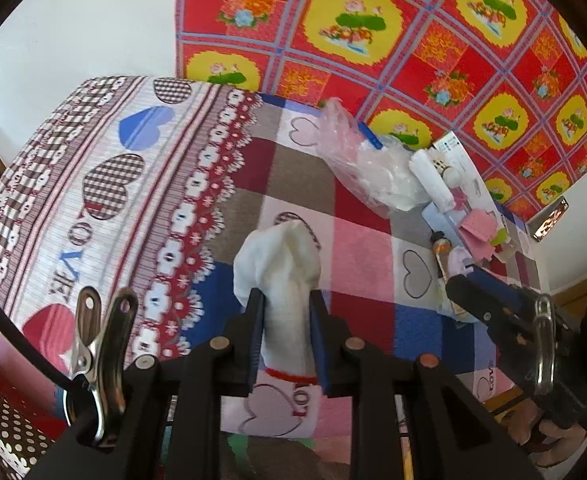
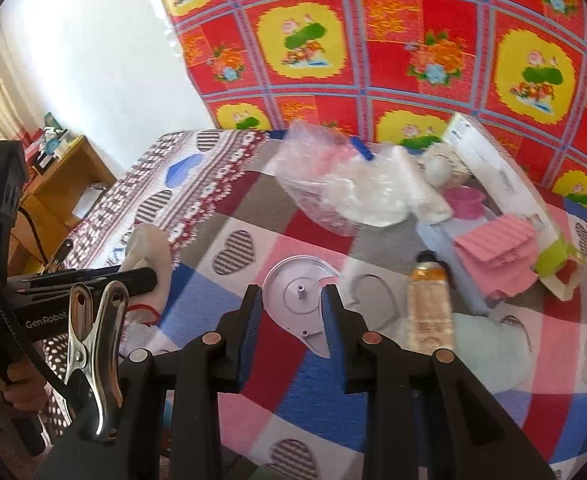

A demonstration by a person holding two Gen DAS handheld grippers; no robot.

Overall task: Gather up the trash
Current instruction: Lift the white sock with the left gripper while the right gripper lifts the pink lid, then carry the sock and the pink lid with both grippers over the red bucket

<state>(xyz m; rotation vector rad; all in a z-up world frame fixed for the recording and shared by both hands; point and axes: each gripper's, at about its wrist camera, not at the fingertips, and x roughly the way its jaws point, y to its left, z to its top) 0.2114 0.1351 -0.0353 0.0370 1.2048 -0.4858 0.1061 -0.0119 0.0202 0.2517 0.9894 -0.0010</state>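
On the heart-patterned bedspread [image 2: 229, 216], seen from the right wrist, one white cloth [image 2: 149, 256] is clamped at the left by the left gripper [image 1: 286, 304], lifted off the cover. One pale plastic disc [image 2: 299, 294] is pinched between the fingers of the right gripper [image 2: 292, 300]. Further right, one clear plastic bag [image 2: 333, 184], one amber tube [image 2: 427, 304] and one stack of pink pads [image 2: 497, 256] are left lying on the bedspread
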